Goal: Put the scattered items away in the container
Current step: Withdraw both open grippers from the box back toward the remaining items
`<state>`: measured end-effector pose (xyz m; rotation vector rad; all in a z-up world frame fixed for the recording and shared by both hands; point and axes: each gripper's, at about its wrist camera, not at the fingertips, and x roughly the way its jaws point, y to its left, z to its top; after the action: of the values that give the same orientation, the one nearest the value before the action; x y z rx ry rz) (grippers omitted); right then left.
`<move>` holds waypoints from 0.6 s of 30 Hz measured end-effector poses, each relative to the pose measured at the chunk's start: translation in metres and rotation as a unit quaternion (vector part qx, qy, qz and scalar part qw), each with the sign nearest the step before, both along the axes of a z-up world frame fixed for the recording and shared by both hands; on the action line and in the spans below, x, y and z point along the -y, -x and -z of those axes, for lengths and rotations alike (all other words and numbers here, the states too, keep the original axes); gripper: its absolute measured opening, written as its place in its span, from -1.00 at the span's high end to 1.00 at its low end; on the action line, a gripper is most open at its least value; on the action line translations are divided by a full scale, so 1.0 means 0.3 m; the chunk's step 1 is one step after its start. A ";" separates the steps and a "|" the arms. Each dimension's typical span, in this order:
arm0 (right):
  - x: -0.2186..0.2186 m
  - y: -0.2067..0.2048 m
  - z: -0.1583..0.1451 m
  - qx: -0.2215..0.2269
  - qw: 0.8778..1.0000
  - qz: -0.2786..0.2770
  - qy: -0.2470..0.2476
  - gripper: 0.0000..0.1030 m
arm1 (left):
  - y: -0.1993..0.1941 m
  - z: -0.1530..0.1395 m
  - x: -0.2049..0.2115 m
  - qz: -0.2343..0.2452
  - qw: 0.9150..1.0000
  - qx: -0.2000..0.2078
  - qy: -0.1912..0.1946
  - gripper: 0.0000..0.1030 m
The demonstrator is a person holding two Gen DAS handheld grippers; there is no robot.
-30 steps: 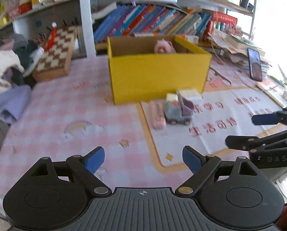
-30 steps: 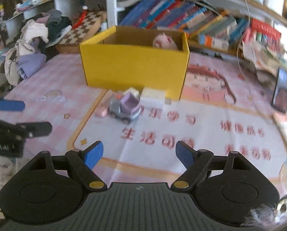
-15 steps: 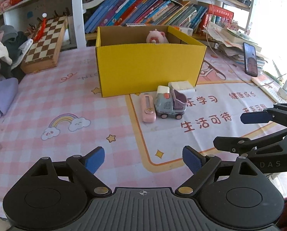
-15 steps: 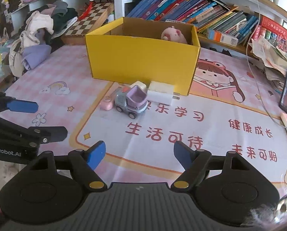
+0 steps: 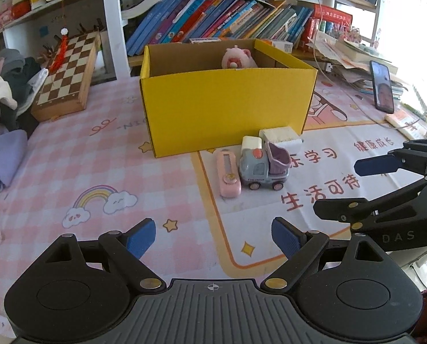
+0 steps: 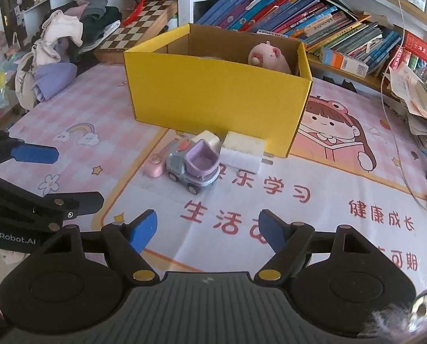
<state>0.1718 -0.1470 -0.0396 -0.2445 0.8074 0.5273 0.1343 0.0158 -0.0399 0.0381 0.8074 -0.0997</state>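
Currently, I hold both tongs above the near part of the table [image 5: 56, 172], angled down toward it. The left tongs [image 5: 213, 236] stand wide open with nothing between the blue pads. The right tongs [image 6: 207, 228] have just been closing slightly, yet remain open and empty.

The yellow box [image 5: 227, 109] sits at mid-table, open at the top, with a pink plush toy [image 5: 238, 57] inside near its far wall. Three loose items lie just in front of the box's near wall: a toy truck [image 5: 260, 166] with a purple bucket, a pink flat case [image 5: 227, 176] just to its left, and a white block [image 6: 242, 150] behind the truck, close to the box. All three rest on the table, well apart from both tongs.

A chessboard [image 5: 67, 74] leans at far left, beside a heap of clothes [image 6: 61, 57]. Books [image 5: 213, 17] fill the shelf beyond the box.
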 end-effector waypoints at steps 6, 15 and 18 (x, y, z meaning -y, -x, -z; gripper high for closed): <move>-0.009 -0.057 0.008 -0.004 1.000 -0.011 0.000 -0.38 | -0.019 0.014 0.011 -0.007 1.000 0.000 -0.002 -0.75; -0.052 -0.144 0.030 -0.024 0.999 -0.048 -0.003 -0.37 | -0.052 0.013 -0.012 -0.033 0.999 -0.014 -0.004 -0.75; -0.070 -0.173 0.040 -0.031 0.998 -0.059 -0.005 -0.37 | -0.060 0.015 -0.014 -0.040 0.999 -0.016 -0.008 -0.75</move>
<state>0.2237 -0.1259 -0.0516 -0.2690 0.8532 0.6517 0.1523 0.0200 -0.0444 0.0183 0.8415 -0.0180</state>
